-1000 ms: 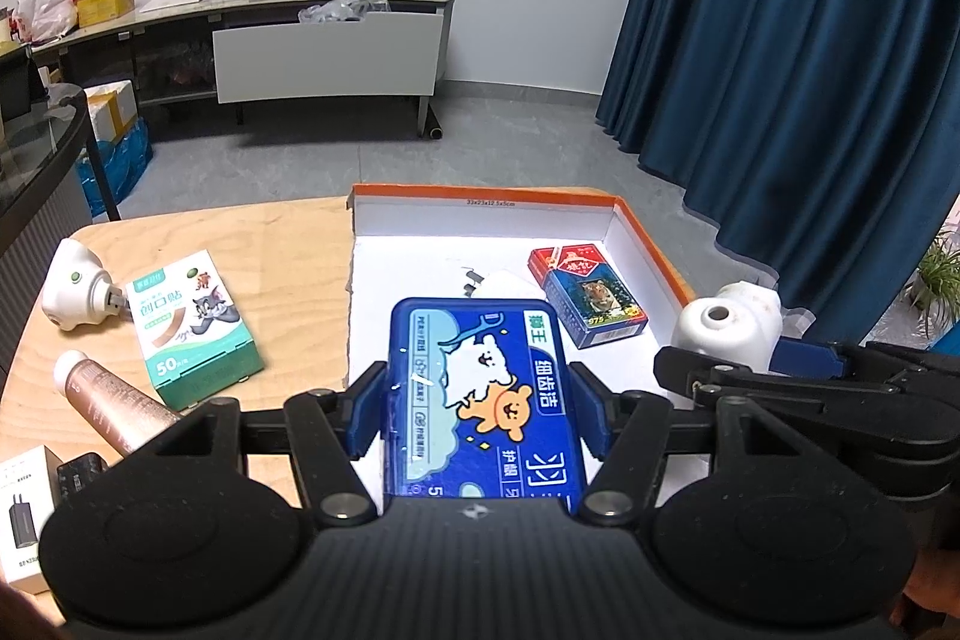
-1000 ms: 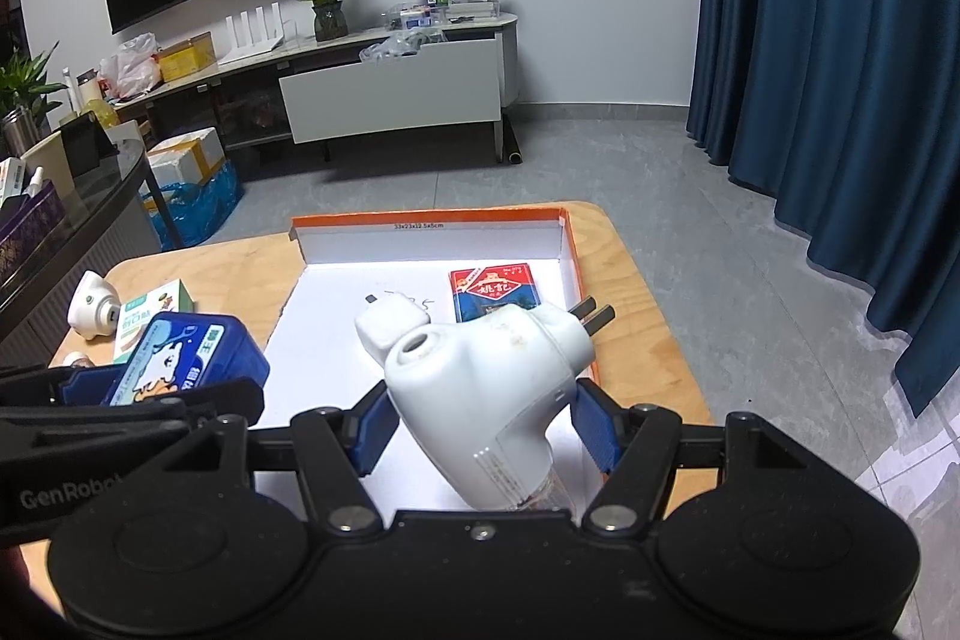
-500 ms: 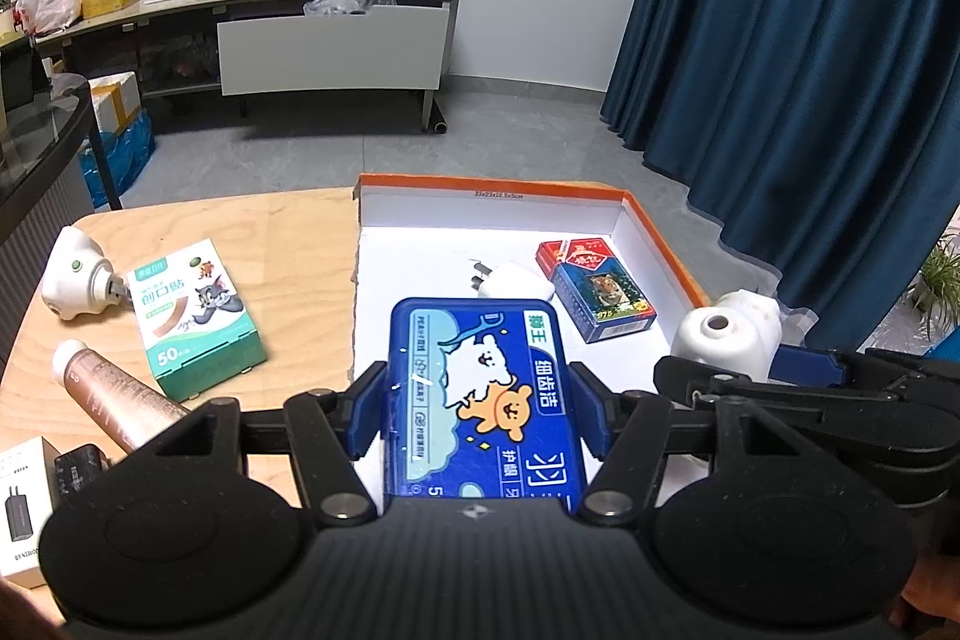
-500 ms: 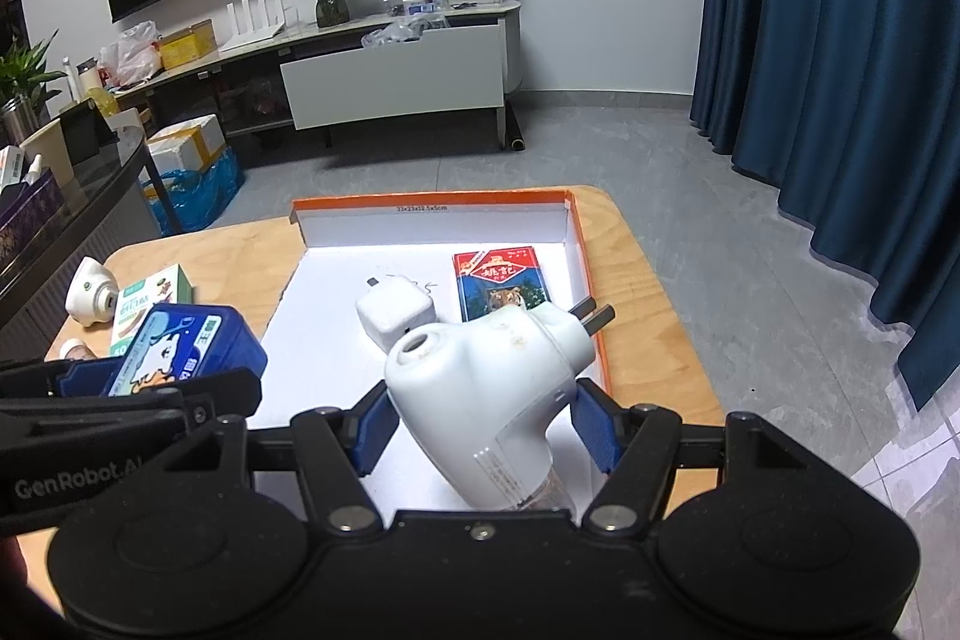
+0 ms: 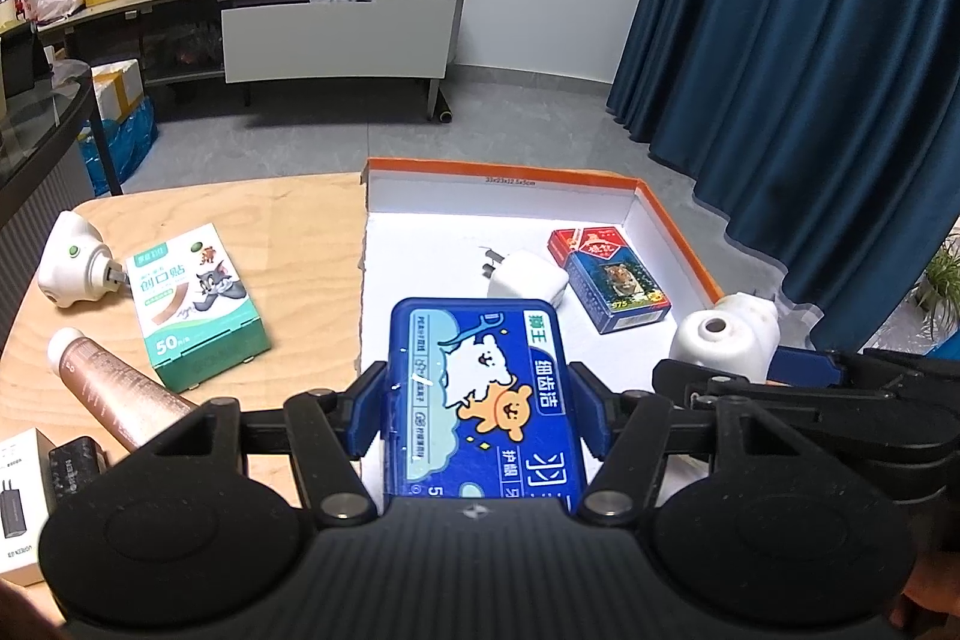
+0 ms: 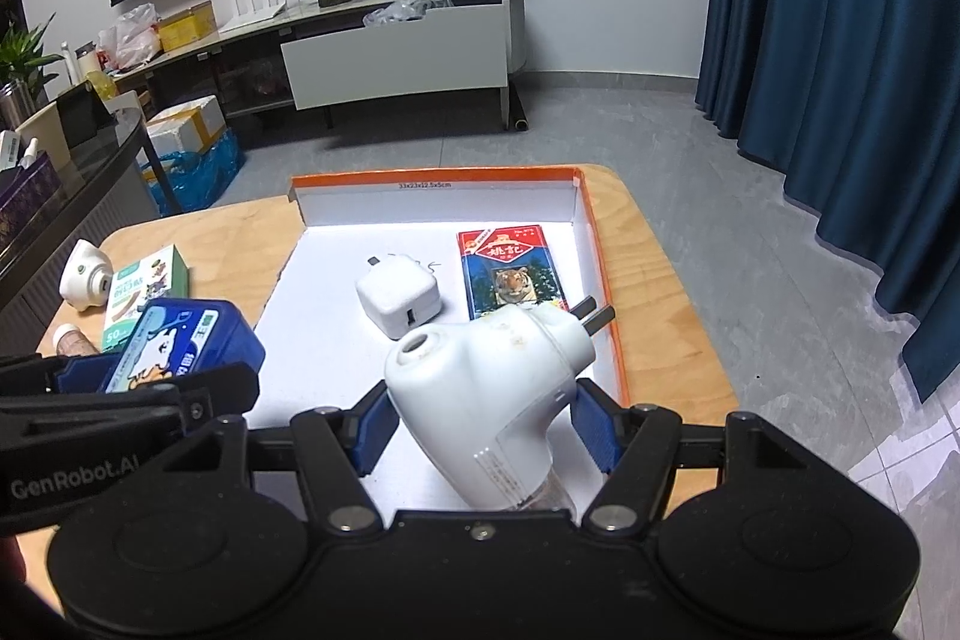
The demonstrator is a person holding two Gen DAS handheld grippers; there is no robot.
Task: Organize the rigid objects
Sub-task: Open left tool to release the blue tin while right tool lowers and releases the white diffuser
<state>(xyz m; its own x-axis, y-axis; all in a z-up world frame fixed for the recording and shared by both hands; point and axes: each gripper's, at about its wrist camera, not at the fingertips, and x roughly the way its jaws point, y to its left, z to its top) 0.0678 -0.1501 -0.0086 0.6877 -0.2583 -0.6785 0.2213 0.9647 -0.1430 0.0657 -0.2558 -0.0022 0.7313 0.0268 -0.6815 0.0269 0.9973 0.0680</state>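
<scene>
My left gripper (image 5: 477, 415) is shut on a blue floss-pick box (image 5: 480, 394) and holds it over the near left part of the orange-rimmed white tray (image 5: 498, 178). My right gripper (image 6: 483, 424) is shut on a white plug-in device (image 6: 492, 382), prongs pointing right, above the tray's (image 6: 432, 175) near right part. In the tray lie a white charger cube (image 6: 399, 301) and a card pack with a tiger (image 6: 510, 274). The blue box also shows in the right wrist view (image 6: 180, 340), and the white device in the left wrist view (image 5: 723, 343).
On the wooden table (image 5: 270, 214) left of the tray lie a green bandage box (image 5: 195, 304), a second white plug-in device (image 5: 72, 265), a brown tube (image 5: 114, 394), and a white box (image 5: 18, 508) with a black item beside it. The table's right edge (image 6: 678, 280) is close to the tray.
Both grippers have drawn back and risen slightly with their objects. The charger cube and card pack show more fully in the tray.
</scene>
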